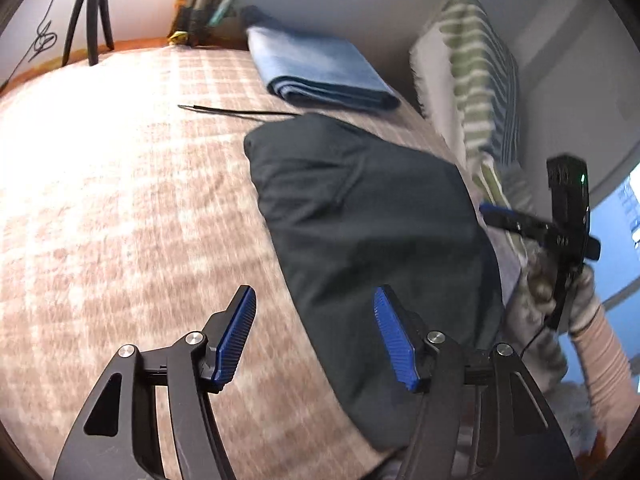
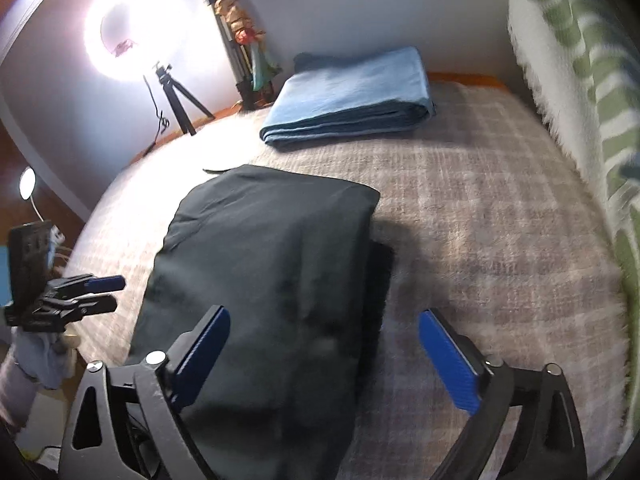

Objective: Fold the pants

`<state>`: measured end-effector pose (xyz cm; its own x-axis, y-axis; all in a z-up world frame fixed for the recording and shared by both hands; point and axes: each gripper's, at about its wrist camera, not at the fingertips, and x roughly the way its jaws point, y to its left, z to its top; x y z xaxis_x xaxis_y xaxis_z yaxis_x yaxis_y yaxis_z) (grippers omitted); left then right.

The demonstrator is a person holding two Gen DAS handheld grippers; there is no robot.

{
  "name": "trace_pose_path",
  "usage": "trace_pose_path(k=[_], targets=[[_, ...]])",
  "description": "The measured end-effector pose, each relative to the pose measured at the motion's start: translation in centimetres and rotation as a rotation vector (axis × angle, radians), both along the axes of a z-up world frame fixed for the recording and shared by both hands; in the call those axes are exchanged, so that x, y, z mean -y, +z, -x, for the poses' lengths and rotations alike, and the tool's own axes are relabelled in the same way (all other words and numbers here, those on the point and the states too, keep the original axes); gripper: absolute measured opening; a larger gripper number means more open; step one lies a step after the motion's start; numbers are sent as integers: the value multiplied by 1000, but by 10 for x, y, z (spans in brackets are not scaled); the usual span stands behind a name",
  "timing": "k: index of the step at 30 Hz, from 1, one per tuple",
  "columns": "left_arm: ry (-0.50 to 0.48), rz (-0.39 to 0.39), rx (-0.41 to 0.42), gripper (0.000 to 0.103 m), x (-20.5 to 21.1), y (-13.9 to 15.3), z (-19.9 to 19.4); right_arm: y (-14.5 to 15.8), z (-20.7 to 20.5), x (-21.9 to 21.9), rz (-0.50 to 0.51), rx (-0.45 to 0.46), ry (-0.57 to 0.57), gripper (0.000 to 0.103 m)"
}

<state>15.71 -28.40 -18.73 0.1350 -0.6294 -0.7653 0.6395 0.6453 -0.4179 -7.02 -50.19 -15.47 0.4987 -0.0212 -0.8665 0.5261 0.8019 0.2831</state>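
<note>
Here I had both claws raised above the bed (image 2: 500,216), which wore a pinkish plaid cover. The pants (image 1: 360,216), dark and already folded into a thick rectangular bundle, lay flat on that cover; in the right wrist view (image 2: 272,264) a lower layer stuck out a little along the bundle's right side.

My left claw (image 1: 314,336) had its blue pads (image 1: 236,336) spread wide apart with nothing between them. One pad sat over the bare cover and the other over the near part of the pants, though I could not tell whether it touched the cloth.

My right claw (image 2: 324,364) was likewise spread wide and gripped nothing, with its left pad over the pants and its right pad over the cover. In the left wrist view I saw that same claw (image 1: 500,216) off to the right of the bundle, near the striped green and white blanket (image 1: 476,64).

Beyond the pants lay a folded blue cloth (image 2: 352,96), well apart from them. A thin black cord (image 1: 236,112) lay on the cover between the two. At the far left a ring light (image 2: 136,36) glowed on a small black tripod (image 2: 176,100).
</note>
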Motion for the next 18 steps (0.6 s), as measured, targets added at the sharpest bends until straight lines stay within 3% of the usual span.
trace_pose_path(k=[8,16,18], targets=[[26,30,-86,61,13,-23,-24,-36,9,38,-223,103,-20,99],[25,45,-89,61,28,-32,-29,-48,2,36,-258,131,43,100],[21,49,-85,61,33,-33,-29,-50,-3,33,-280,138,70,90]])
